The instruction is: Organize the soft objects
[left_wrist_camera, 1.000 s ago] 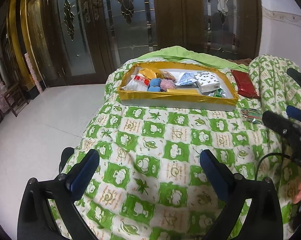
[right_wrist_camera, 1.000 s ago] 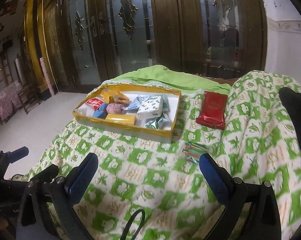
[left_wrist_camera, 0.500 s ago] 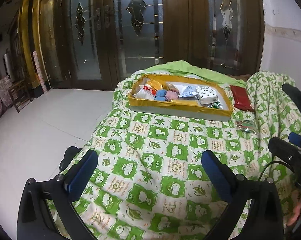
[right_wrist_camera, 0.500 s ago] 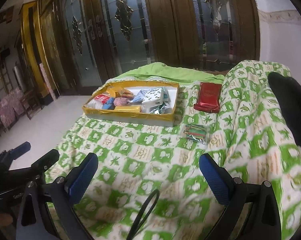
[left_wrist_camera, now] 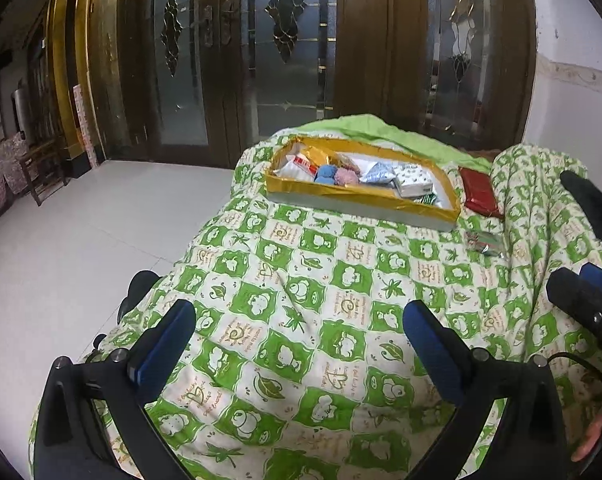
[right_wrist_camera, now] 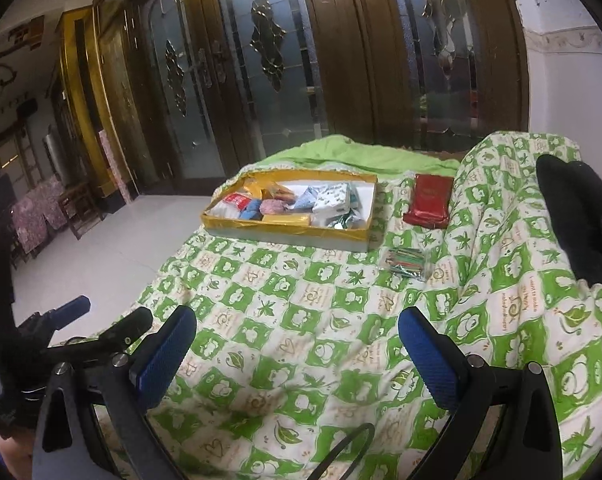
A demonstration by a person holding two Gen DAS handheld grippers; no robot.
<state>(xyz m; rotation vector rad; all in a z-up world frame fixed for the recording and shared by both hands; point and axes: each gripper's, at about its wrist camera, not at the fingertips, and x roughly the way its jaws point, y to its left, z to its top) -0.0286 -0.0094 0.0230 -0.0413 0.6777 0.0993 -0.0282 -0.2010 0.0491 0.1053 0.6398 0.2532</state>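
Observation:
A gold-rimmed shallow box point(left_wrist_camera: 361, 198) point(right_wrist_camera: 285, 234) lies far off on a green-and-white quilt point(left_wrist_camera: 301, 320) point(right_wrist_camera: 301, 340). Inside it are several soft packets, a blue ball point(left_wrist_camera: 325, 174), a pink ball point(left_wrist_camera: 347, 176) and a white tissue pack point(left_wrist_camera: 415, 182) point(right_wrist_camera: 333, 200). To the right of the box, a red packet point(left_wrist_camera: 479, 196) point(right_wrist_camera: 431, 198) and a small clear bag of coloured strips point(left_wrist_camera: 485, 242) point(right_wrist_camera: 407, 262) rest on the quilt. My left gripper point(left_wrist_camera: 299, 344) and right gripper point(right_wrist_camera: 297, 346) both hover open over the near quilt, holding nothing. Each shows at the edge of the other's view.
Dark wooden doors with patterned glass point(left_wrist_camera: 285, 60) stand behind the bed. White tiled floor point(left_wrist_camera: 81, 240) spreads to the left, with chairs point(left_wrist_camera: 5, 172) by the far wall. A black object point(right_wrist_camera: 577, 216) lies on the raised quilt at right.
Both grippers have drawn back from the box and risen, so the box looks smaller and farther. Their jaws stayed open throughout.

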